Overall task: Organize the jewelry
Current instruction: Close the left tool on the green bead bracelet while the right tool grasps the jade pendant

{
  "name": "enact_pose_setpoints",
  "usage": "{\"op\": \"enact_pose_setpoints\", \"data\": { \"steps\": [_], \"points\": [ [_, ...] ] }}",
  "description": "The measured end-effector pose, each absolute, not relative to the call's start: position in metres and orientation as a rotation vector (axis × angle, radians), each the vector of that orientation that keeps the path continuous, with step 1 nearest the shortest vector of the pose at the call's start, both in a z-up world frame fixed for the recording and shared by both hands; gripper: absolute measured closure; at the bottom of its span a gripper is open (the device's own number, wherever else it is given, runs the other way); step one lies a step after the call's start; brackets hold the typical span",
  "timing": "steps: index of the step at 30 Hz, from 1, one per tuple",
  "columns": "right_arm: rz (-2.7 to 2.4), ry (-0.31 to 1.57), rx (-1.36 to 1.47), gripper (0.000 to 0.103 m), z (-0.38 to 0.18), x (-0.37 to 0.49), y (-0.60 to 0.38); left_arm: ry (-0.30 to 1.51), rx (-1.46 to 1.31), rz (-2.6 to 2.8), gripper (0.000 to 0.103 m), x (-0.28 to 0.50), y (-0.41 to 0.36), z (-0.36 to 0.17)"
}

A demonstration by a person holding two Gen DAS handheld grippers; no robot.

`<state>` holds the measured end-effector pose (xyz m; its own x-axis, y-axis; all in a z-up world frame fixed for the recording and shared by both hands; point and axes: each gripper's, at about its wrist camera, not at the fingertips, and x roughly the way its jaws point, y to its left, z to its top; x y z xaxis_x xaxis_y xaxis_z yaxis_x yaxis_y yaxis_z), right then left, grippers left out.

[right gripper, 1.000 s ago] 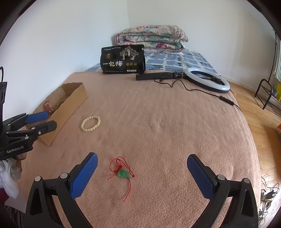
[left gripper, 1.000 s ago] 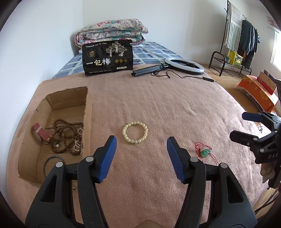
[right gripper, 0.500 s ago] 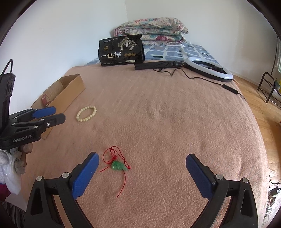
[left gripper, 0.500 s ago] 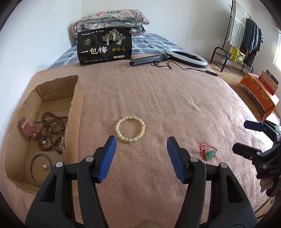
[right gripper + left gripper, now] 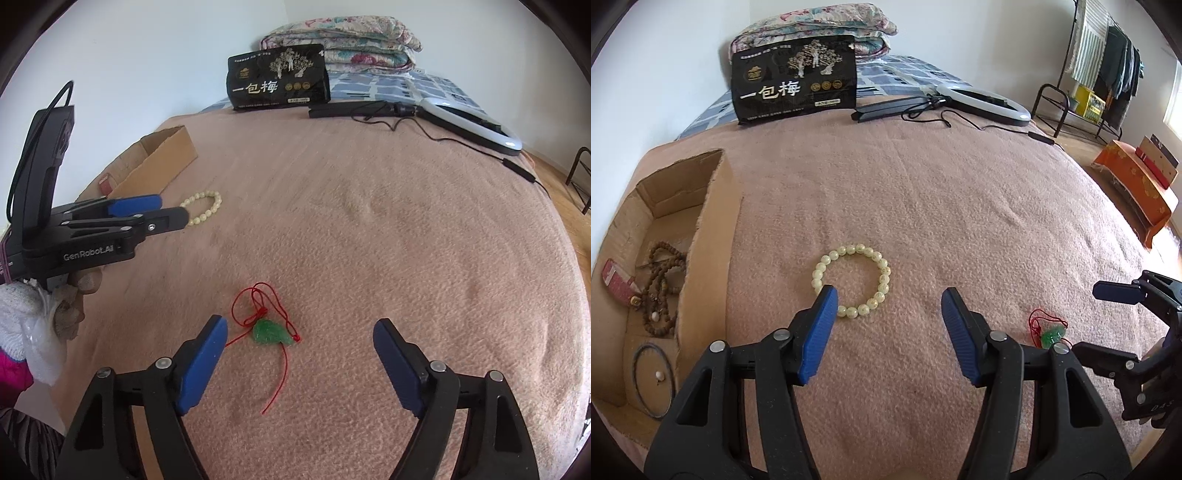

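A pale bead bracelet point(image 5: 882, 275) lies on the pink blanket, just ahead of my open left gripper point(image 5: 888, 295); its left fingertip overlaps the bracelet's near edge. It also shows in the right wrist view point(image 5: 207, 206). A green pendant on a red cord point(image 5: 271, 332) lies between the fingers of my open right gripper point(image 5: 301, 326), also seen in the left wrist view point(image 5: 1051, 335). A cardboard box point(image 5: 709, 236) at the left holds brown bead strings point(image 5: 661, 280), a red item and a dark ring.
A black snack bag point(image 5: 796, 83) stands at the back, with folded quilts behind it. A ring light with its cable point(image 5: 982, 101) lies at the back right. A clothes rack and an orange box point(image 5: 1137, 188) stand beyond the bed's right edge.
Both grippers have moved forward and lower. The bracelet now sits at the left gripper's fingertips and the pendant lies between the right gripper's fingers. Both stay open.
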<state>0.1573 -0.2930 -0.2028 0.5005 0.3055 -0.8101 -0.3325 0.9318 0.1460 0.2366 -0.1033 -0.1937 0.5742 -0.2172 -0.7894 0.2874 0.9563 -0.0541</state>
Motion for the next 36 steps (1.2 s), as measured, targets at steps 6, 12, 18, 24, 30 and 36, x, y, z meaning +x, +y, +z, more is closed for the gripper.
{"op": "enact_pose_setpoints", "data": {
  "steps": [6,12,18,24,30,36],
  "points": [
    [0.429,1.006,-0.041,0.036,-0.212,0.161,-0.283,0.95,0.106,-0.315,0.064,0.249,-0.111,-0.206],
    [0.448,1.029,-0.064,0.042,-0.218,0.161,-0.274,0.974,0.109,-0.318,0.069,0.258,-0.112,-0.216],
    [0.414,1.045,-0.059,0.048,-0.22,0.16,-0.273,0.99,0.116,-0.316,0.075,0.265,-0.113,-0.224],
    [0.382,1.047,-0.087,0.059,-0.223,0.163,-0.269,0.99,0.108,-0.321,0.081,0.268,-0.113,-0.226],
    [0.374,1.044,-0.096,0.07,-0.223,0.164,-0.271,0.987,0.097,-0.316,0.094,0.27,-0.112,-0.227],
    [0.373,1.032,-0.081,0.071,-0.22,0.164,-0.272,0.985,0.082,-0.317,0.097,0.268,-0.112,-0.222]
  ]
}}
